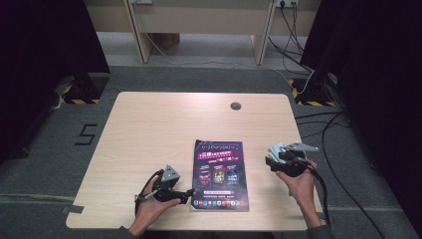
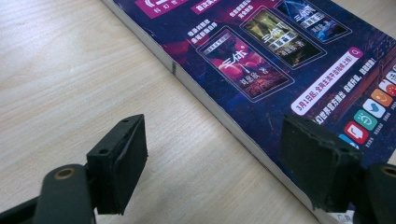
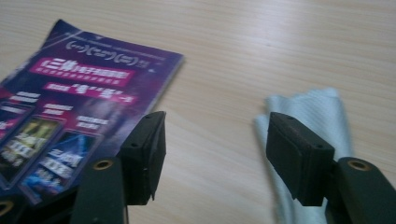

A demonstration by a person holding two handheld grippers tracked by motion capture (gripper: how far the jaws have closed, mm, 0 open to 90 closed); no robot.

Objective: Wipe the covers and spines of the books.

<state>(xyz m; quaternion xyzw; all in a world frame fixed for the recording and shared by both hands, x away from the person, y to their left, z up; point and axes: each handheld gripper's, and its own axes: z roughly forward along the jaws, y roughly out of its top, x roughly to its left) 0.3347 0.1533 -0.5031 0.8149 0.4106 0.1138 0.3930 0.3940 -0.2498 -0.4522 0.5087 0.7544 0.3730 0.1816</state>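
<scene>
A purple book (image 1: pixel 220 174) with a printed glossy cover lies flat on the wooden table (image 1: pixel 149 124), a little right of the middle. My left gripper (image 1: pixel 188 194) rests by the book's near left corner. In the left gripper view the left gripper (image 2: pixel 215 130) is open, one jaw over bare wood and the other over the book (image 2: pixel 280 60), straddling its edge. My right gripper (image 1: pixel 272 160) is held just right of the book, beside a pale folded cloth (image 1: pixel 276 149). The right gripper (image 3: pixel 217 123) is open with nothing between its jaws, the book (image 3: pixel 79 98) to its left and the cloth (image 3: pixel 317 112) to its right.
A round cable hole (image 1: pixel 235 105) sits near the table's far edge. Cables (image 1: pixel 338 149) run over the grey floor on the right. A taped figure 5 (image 1: pixel 86 134) marks the floor on the left. Dark curtains stand on both sides.
</scene>
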